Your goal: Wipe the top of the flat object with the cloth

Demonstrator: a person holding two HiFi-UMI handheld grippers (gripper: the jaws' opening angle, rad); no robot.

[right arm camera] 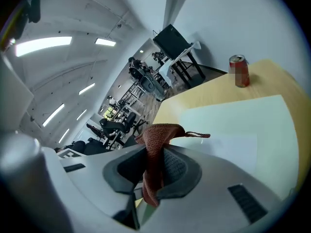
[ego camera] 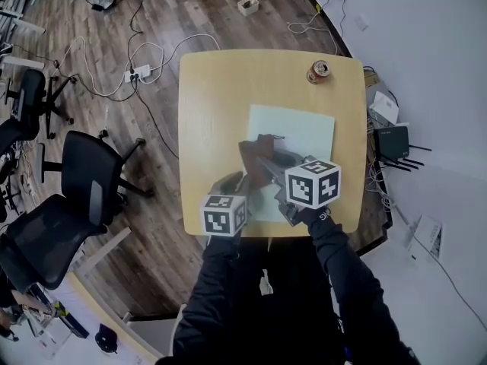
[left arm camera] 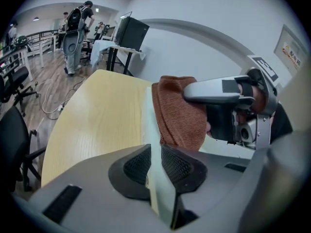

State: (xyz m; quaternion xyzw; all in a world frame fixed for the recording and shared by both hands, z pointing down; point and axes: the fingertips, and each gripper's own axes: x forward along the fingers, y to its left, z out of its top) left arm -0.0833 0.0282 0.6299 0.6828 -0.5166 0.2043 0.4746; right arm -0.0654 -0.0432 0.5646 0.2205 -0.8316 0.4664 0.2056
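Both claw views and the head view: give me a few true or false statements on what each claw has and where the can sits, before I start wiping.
1. The right claw is shut on the brown cloth. True.
2. The left claw is empty. False: its jaws are clamped on the edge of the pale flat sheet.
3. The can stands on the sheet. False: it stands on the bare table near the far right corner, apart from the sheet.
4. The can is upright. True.
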